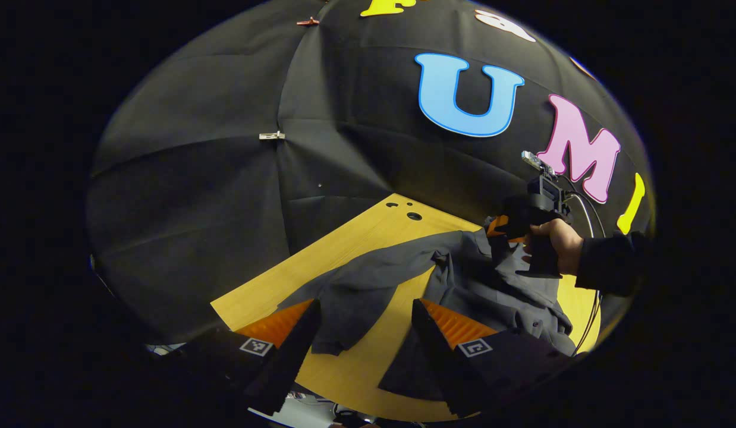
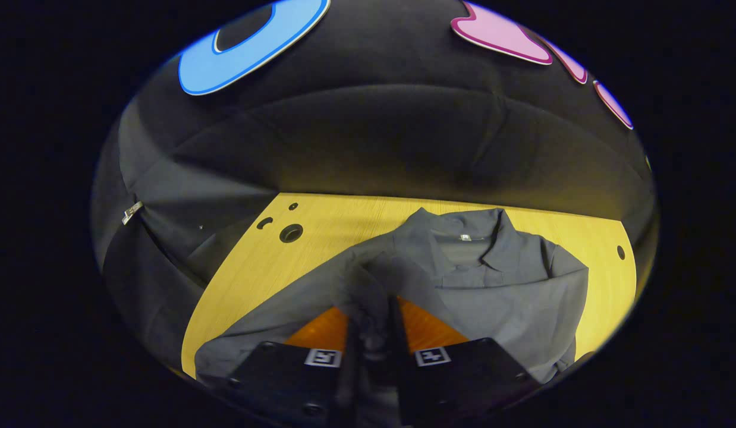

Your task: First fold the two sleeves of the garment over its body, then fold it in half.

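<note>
A dark grey collared shirt (image 2: 493, 285) lies on the yellow wooden table (image 2: 320, 214), collar (image 2: 481, 238) toward the far wall. My right gripper (image 2: 374, 312) is shut on a raised fold of the shirt's fabric near its left shoulder, and the cloth bunches between the two fingers. In the left gripper view the shirt (image 1: 493, 285) lies to the right, with one sleeve (image 1: 344, 297) stretched out over the table between and beyond my fingers. My left gripper (image 1: 365, 309) hangs open above that sleeve, holding nothing. Farther off, a hand holds the right gripper (image 1: 540, 214) over the shirt's body.
The table has round holes near its far left corner (image 2: 291, 233), also seen as holes (image 1: 414, 216) in the left gripper view. Its left edge (image 1: 249, 291) drops off beside the black wall cloth. A cable (image 1: 594, 309) trails from the right gripper past the table's right side.
</note>
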Demonstrator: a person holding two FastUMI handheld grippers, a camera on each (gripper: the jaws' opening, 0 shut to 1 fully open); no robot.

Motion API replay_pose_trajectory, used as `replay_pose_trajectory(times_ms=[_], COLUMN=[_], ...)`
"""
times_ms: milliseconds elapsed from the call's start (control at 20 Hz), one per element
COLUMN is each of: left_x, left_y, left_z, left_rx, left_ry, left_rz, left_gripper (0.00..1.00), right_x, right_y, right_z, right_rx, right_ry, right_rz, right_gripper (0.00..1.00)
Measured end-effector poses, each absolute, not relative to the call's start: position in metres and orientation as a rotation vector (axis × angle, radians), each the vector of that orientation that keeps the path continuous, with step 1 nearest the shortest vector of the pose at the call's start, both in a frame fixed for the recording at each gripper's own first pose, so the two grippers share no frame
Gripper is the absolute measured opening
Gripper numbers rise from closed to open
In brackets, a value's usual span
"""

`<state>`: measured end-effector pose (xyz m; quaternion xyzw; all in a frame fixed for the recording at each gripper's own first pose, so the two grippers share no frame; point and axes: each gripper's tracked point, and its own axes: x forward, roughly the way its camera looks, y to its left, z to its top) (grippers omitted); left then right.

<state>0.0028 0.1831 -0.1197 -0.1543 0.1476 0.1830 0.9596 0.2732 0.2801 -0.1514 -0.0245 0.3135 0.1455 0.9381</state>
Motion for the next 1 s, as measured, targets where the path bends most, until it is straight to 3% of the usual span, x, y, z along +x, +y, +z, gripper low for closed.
replay_pose_trajectory(times_ms=[150, 200, 550, 750, 800, 1000], left_x=[0.001, 0.001, 0.002, 0.003, 0.004, 0.01], left_y=[0.192, 0.196, 0.235, 0.271, 0.277, 0.287], left_z=[-0.125, -0.125, -0.158, -0.199, -0.209, -0.24], left_rx=[-0.335, -0.335, -0.361, -0.32, -0.322, -0.384], left_ry=[0.297, 0.293, 0.309, 0.37, 0.39, 0.458], left_rz=[0.388, 0.396, 0.452, 0.514, 0.518, 0.518], left_gripper=[0.97, 0.97, 0.97, 0.97, 0.93, 0.97], right_x=[0.258, 0.251, 0.206, 0.183, 0.176, 0.146], right_y=[0.29, 0.291, 0.273, 0.237, 0.226, 0.173], right_z=[-0.146, -0.142, -0.102, -0.088, -0.086, -0.083], right_rx=[-0.063, -0.07, -0.118, -0.1, -0.082, -0.028], right_ry=[0.634, 0.627, 0.538, 0.516, 0.513, 0.519], right_rz=[0.327, 0.338, 0.368, 0.33, 0.316, 0.249], right_gripper=[0.94, 0.97, 0.99, 0.99, 0.99, 0.99])
